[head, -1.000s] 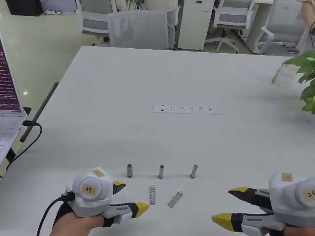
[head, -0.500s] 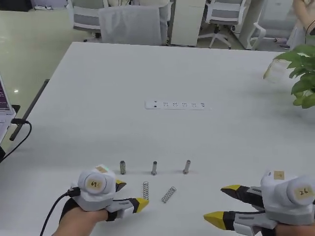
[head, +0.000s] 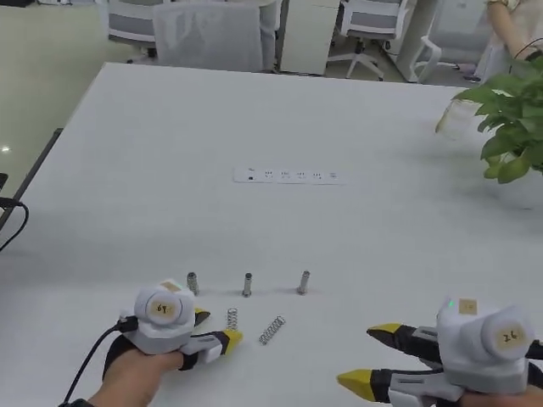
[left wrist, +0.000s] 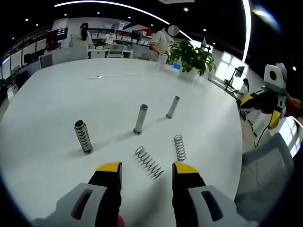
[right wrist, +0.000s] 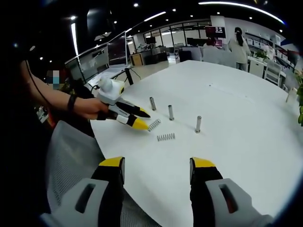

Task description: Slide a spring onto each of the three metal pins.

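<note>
Three metal pins stand in a row on the white table [head: 170, 153]. The left pin [head: 193, 283] [left wrist: 83, 136] [right wrist: 152, 103] wears a spring; the middle pin [head: 247, 284] [left wrist: 140, 119] [right wrist: 171, 112] and right pin [head: 304, 282] [left wrist: 173, 107] [right wrist: 198, 124] are bare. Two loose springs lie in front of them: one [head: 232, 318] [left wrist: 148, 162] [right wrist: 154, 125] just ahead of my open left gripper [head: 216, 326] [left wrist: 147, 168] [right wrist: 135, 118], the other [head: 271, 330] [left wrist: 179, 147] [right wrist: 165, 137] beside it. My right gripper [head: 365, 356] [right wrist: 157, 163] [left wrist: 265, 101] hovers open and empty, off to the right.
A white power strip [head: 287, 175] lies mid-table. A potted plant [head: 509, 119] and a clear glass [head: 458, 119] stand at the far right. Office chairs [head: 208, 34] line the far edge. A black cable [head: 93, 356] trails from the left gripper.
The head camera has swung to the right. My left gripper has crept forward toward the nearer loose spring. The right gripper has held its place, and both stay open.
</note>
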Demonstrator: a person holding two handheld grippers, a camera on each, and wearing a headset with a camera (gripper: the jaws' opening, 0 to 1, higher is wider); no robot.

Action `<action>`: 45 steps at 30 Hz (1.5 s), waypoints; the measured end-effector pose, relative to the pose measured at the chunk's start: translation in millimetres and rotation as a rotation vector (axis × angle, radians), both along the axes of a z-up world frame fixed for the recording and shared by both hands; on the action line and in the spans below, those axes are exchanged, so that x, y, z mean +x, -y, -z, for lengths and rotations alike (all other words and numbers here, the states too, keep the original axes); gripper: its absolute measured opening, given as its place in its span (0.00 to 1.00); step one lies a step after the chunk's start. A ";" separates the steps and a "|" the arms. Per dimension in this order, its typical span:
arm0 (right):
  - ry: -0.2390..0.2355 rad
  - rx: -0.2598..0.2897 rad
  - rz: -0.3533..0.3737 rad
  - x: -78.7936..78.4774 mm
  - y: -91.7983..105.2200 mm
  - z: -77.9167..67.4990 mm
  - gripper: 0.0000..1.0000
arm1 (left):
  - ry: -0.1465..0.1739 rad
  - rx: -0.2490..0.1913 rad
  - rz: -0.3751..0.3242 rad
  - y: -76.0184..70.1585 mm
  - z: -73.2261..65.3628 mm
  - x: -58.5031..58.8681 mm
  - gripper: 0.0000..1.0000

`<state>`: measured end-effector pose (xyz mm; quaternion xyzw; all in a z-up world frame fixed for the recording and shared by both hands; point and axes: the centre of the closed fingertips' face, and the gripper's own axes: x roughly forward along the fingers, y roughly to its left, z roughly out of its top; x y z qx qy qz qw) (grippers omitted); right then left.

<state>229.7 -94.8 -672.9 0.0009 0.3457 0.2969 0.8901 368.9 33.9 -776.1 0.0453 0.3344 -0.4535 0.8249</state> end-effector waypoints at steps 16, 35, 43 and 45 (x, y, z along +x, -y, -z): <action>0.003 -0.002 0.009 0.6 0.6 -4.0 0.53 | 0.057 0.076 0.013 9.3 11.9 3.7 0.22; -0.001 -0.017 -0.007 0.3 -1.4 -1.7 0.52 | 0.140 0.200 0.051 -6.2 14.6 9.3 0.05; 0.005 -0.016 -0.003 3.6 0.5 -4.2 0.51 | 0.122 0.223 0.053 -11.6 15.6 8.0 0.02; 0.007 -0.015 -0.002 4.1 0.5 -4.4 0.51 | 0.133 0.242 0.046 -18.1 15.3 9.3 0.02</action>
